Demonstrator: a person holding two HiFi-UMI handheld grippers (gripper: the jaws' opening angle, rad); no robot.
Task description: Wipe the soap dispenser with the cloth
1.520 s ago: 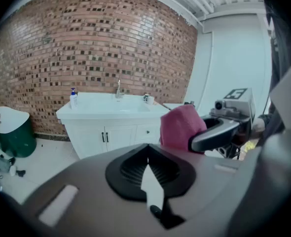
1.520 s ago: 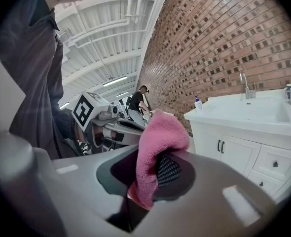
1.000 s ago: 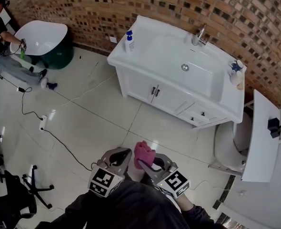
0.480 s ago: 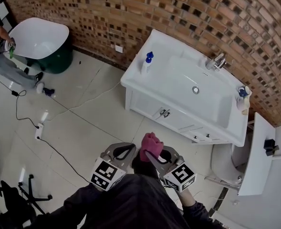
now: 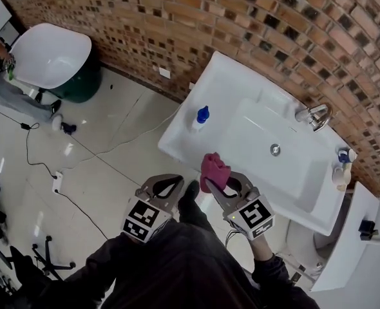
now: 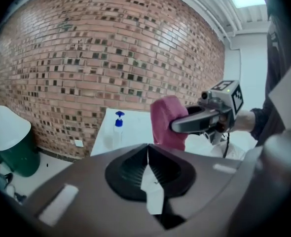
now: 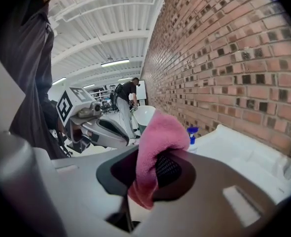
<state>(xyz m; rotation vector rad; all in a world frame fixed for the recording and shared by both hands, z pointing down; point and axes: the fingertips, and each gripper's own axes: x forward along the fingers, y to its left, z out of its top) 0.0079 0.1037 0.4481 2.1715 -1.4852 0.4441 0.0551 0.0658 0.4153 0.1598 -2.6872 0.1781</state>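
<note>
While both grippers hang side by side at the near edge of the white vanity top [image 5: 227,85], the left gripper [image 5: 176,182] has its jaws pressed together with nothing between them, which its own view [image 6: 148,154] shows plainly. Just to its right, the right gripper [image 5: 212,184] is clamped on a bunched pink cloth [image 5: 214,168], and the right gripper view [image 7: 145,174] shows that cloth [image 7: 158,137] pinched between the pads and bulging up past the tips. Ahead of them the soap dispenser [image 5: 201,118], a pale bottle with a blue pump, stands upright near the left end of the vanity top, left of the sink basin [image 5: 286,140] and apart from both grippers; it also shows in the left gripper view [image 6: 118,127] and beyond the cloth in the right gripper view [image 7: 192,135]. At the back of the basin a chrome faucet [image 5: 312,116] sits against the brick wall [image 5: 196,18], and a second bottle [image 5: 341,169] stands at the far right end. Off to the left, a white tub [image 5: 48,53] rests on the tiled floor [image 5: 113,153], where a cable [image 5: 38,163] trails.
</note>
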